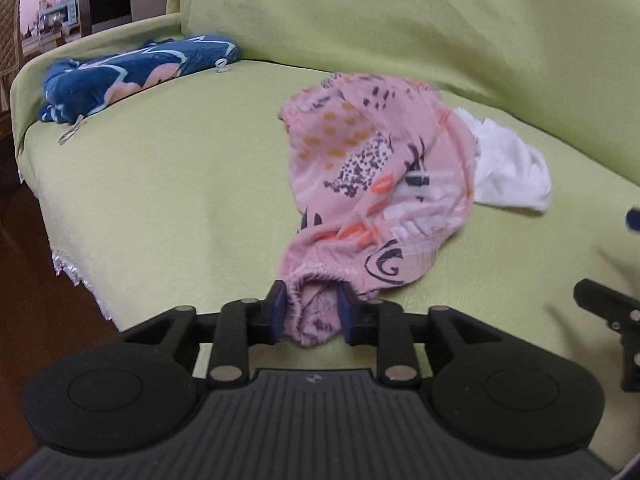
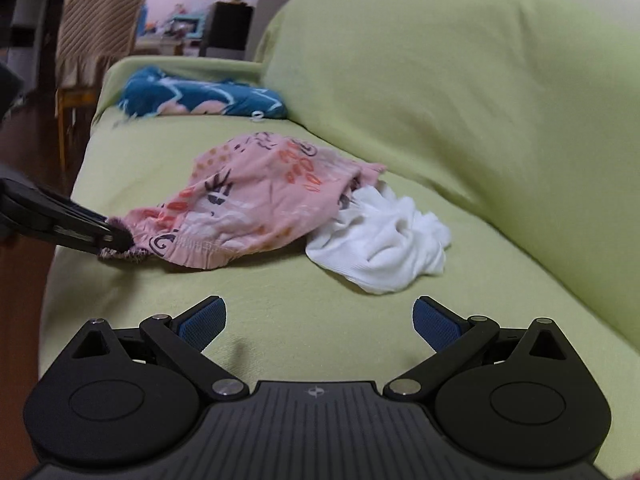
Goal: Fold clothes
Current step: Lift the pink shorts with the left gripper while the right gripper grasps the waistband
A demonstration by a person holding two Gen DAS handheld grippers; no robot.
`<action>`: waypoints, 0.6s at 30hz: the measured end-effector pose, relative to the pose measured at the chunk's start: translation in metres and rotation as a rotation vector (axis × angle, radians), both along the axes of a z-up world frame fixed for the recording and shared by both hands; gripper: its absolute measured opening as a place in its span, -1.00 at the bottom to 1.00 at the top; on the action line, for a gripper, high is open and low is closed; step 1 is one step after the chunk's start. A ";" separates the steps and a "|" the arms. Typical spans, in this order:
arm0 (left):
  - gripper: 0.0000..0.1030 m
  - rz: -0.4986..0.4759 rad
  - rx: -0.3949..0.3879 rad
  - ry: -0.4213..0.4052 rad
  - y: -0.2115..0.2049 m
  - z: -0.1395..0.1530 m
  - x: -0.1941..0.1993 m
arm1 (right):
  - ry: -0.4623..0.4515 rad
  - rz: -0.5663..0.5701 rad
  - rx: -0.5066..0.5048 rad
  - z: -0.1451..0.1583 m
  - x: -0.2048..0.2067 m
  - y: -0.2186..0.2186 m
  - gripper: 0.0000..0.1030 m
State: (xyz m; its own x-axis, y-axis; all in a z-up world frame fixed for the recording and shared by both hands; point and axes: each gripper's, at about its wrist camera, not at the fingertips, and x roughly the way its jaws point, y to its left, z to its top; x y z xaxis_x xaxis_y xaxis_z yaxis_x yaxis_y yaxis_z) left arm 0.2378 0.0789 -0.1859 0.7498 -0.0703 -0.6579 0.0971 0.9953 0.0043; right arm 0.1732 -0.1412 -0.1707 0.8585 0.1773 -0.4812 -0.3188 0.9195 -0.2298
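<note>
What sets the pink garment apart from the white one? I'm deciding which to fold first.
The pink patterned garment is printed and has an elastic hem; the white garment is plain. The pink one is pinched at its hem by the left claw; the white one lies free, with the open right claw short of it. Pink overlaps white's edge. Both lie crumpled on the green sofa.

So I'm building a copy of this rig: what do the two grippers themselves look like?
Both match. The left gripper and right gripper are matte black plastic, with blue textured pads on the fingertips, angular linkage arms joined by silver round pins, and two big round discs either side of a ribbed grey centre plate bearing a small emblem. No cables or sleeves show.
</note>
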 end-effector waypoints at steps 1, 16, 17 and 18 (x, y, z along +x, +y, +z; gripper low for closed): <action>-0.55 0.002 0.024 -0.007 -0.002 -0.005 0.002 | -0.001 -0.002 -0.005 -0.001 0.001 0.002 0.99; -0.96 -0.010 0.014 -0.028 -0.012 0.003 0.002 | -0.006 -0.045 0.011 -0.004 -0.001 -0.010 0.94; -0.96 -0.053 -0.008 -0.049 -0.017 0.017 0.001 | -0.007 -0.059 0.026 -0.002 -0.001 -0.014 0.87; -0.96 -0.097 -0.028 -0.071 -0.023 0.032 0.001 | -0.009 -0.072 0.040 0.000 -0.002 -0.017 0.83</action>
State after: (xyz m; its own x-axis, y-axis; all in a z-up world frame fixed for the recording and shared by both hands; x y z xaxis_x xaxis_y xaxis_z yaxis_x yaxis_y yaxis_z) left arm 0.2389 0.0564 -0.1538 0.7834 -0.1627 -0.5999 0.1939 0.9809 -0.0129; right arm 0.1717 -0.1584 -0.1702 0.8738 0.1340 -0.4674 -0.2496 0.9486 -0.1946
